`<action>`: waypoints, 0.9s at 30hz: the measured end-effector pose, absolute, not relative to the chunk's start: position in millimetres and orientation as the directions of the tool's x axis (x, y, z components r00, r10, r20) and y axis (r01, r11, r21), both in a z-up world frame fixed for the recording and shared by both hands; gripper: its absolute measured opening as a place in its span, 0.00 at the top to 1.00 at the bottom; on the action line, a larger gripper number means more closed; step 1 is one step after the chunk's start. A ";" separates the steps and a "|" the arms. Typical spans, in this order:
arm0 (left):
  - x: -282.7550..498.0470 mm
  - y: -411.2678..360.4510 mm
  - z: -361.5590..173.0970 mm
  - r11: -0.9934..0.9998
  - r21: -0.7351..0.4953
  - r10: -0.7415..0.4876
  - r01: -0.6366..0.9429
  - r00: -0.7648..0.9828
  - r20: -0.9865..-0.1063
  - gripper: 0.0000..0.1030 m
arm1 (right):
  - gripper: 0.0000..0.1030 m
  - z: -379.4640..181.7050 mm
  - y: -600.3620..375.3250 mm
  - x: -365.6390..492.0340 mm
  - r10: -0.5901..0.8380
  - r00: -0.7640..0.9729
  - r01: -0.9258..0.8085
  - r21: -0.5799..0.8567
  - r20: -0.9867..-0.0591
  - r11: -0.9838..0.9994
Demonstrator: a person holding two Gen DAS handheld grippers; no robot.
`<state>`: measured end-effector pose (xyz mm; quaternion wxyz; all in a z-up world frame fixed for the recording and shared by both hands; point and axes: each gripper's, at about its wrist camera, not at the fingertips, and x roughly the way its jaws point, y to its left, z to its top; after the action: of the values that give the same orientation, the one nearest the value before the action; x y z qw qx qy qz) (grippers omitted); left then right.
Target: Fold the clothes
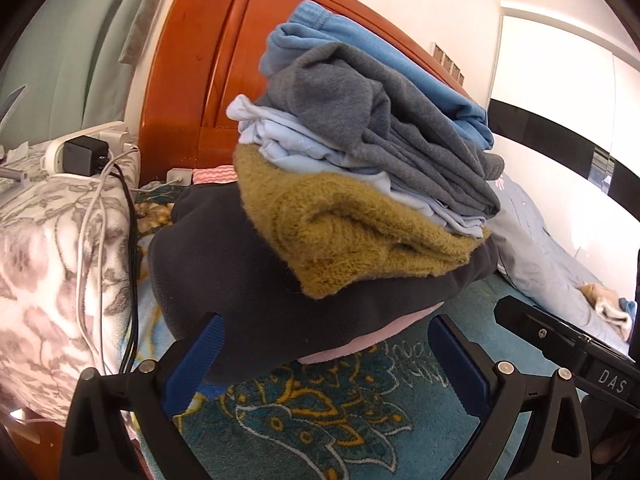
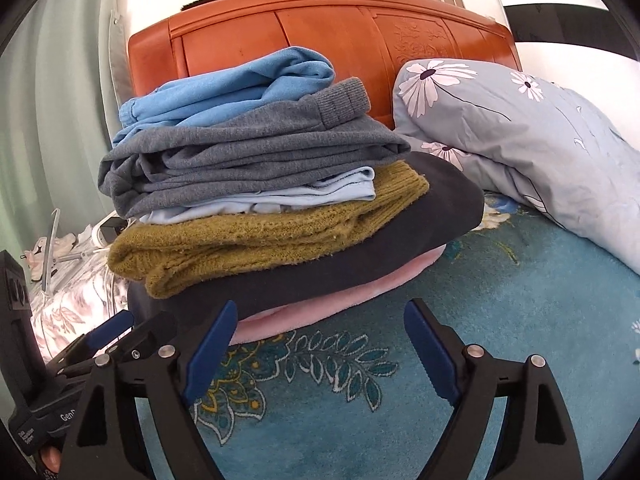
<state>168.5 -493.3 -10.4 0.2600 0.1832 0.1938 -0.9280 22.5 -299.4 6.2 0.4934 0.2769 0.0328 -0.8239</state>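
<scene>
We see the stack (image 2: 256, 200) of folded knits, fleece and cotton on the bed's (image 2: 500, 320) teal pile blanket; our left gripper (image 1: 324, 344) and right gripper (image 2: 320, 328) both gape, fingers empty.

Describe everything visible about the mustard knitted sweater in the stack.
The mustard sweater is a fuzzy, ribbed olive-yellow knit, folded into a thick slab with rounded fold edges. It lies flat in the middle of the clothes stack, resting on a dark fleece garment, with a pale blue garment lying on it. Neither gripper touches it.
</scene>
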 end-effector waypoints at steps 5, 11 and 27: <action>175.1 -497.3 -8.7 -0.777 -0.262 -0.440 0.572 -0.792 -0.423 0.00 | 0.16 9.1 -302.9 30.8 -0.795 -0.361 0.843 0.192 -0.487 -0.501; 178.9 -501.7 -5.2 -0.764 -0.245 -0.473 0.597 -0.777 -0.416 0.00 | 0.16 9.1 -309.1 35.9 -0.790 -0.358 0.853 0.169 -0.497 -0.493; 168.6 -490.4 -10.5 -0.781 -0.177 -0.480 0.599 -0.757 -0.443 0.00 | 0.16 12.0 -304.4 31.8 -0.776 -0.378 0.836 0.174 -0.505 -0.520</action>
<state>168.6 -490.4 -10.5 0.2921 0.1906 0.1562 -0.9241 31.8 -304.4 12.0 0.4868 0.2725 0.0549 -0.8281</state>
